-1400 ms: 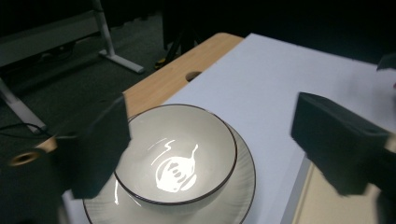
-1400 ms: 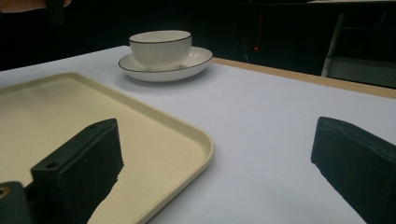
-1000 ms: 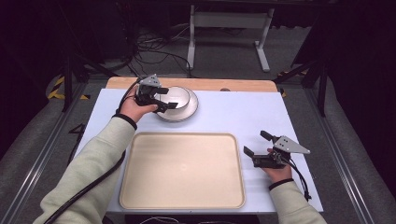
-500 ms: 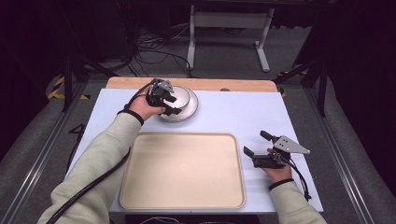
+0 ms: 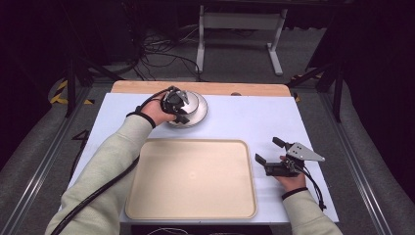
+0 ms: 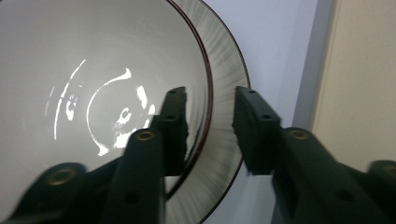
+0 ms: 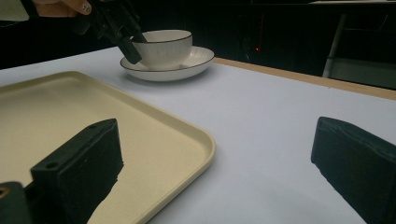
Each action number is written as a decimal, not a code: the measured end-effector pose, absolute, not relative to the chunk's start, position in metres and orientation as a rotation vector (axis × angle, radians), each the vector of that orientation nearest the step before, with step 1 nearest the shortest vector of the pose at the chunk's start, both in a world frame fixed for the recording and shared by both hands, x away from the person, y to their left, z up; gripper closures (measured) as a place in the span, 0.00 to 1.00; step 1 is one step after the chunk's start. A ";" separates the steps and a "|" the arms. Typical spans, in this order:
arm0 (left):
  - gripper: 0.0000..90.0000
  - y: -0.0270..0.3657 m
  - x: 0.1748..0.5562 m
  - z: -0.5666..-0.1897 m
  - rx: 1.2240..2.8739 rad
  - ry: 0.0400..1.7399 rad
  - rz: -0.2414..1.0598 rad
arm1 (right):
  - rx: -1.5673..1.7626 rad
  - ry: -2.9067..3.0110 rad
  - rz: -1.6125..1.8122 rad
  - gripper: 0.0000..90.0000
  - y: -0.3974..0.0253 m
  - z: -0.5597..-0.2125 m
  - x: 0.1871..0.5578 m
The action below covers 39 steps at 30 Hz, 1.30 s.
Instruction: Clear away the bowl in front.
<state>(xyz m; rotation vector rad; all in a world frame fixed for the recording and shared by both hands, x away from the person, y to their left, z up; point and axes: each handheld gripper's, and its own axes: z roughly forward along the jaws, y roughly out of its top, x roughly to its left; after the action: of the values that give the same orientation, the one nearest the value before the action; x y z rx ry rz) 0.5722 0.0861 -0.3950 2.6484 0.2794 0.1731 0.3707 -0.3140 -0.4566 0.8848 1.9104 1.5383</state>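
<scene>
At twelve o'clock on the white table [image 5: 244,117], small white ceramic bowl [image 7: 164,46] with a dark rim, seated on a ribbed white saucer [image 7: 196,60]. Left gripper [image 6: 208,123] astride the bowl's rim, fingers [image 6: 175,126] narrowly apart, one inside, one outside, not yet clamped. Right gripper [image 5: 270,151] idle at four o'clock, fingers wide, beside the empty beige plastic tray [image 5: 191,178]. Likely trouble: glazed rim slipping from a thin pinch (smooth, curved wall), or saucer dragged along if lifted askew.
</scene>
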 end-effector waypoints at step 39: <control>0.93 0.078 0.555 -0.353 2.764 0.266 0.198 | 0.887 1.910 1.538 0.03 -0.314 -0.457 0.371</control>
<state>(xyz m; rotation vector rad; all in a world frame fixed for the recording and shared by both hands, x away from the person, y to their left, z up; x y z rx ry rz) 0.5546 0.0779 -0.3528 2.7642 0.2655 0.1983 0.3710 -0.3142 -0.4565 0.8871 1.9102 1.5376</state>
